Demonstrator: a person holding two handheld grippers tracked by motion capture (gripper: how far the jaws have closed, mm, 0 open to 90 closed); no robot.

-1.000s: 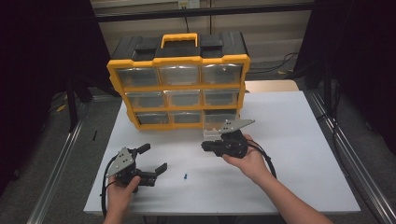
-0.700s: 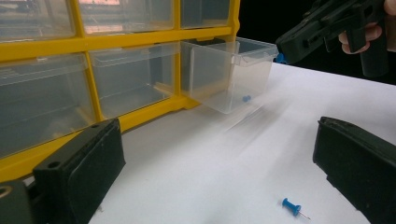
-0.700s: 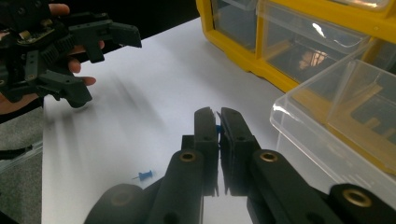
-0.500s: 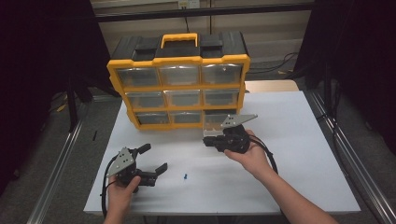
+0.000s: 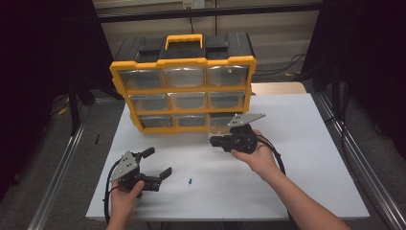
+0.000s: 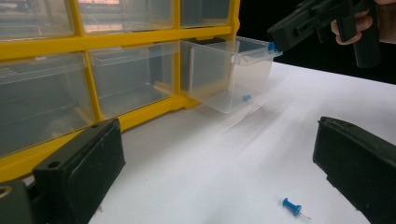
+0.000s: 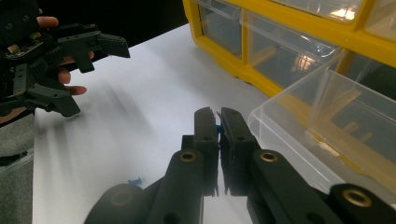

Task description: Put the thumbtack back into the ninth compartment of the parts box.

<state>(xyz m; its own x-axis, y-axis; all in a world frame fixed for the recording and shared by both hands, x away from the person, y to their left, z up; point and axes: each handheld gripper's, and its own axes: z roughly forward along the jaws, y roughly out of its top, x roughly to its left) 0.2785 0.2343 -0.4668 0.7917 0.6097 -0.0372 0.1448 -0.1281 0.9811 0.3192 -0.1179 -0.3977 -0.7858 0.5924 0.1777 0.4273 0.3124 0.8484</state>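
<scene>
Dim surroundings, bright tabletop, slight blur, soft shadows.

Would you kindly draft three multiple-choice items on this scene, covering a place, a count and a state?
1. Where does the loose blue push pin lie?
A. on the white table, to the right of the left tool
B. inside the pulled-out clear plastic drawer
C. on top of the yellow organiser cabinet

2. How many blue pins lie inside the pulled-out drawer?
A. none
B. one
C. four

3. How is the right tool set?
A. wide open
B. shut on a blue pin
C. shut on the drawer's handle

Answers: 1 A, the high view shows the pin on the bare tabletop beside that tool; 2 B, the left gripper view shows a single pin on the drawer's floor; 3 B, a blue tip shows between the closed jaws.
</scene>
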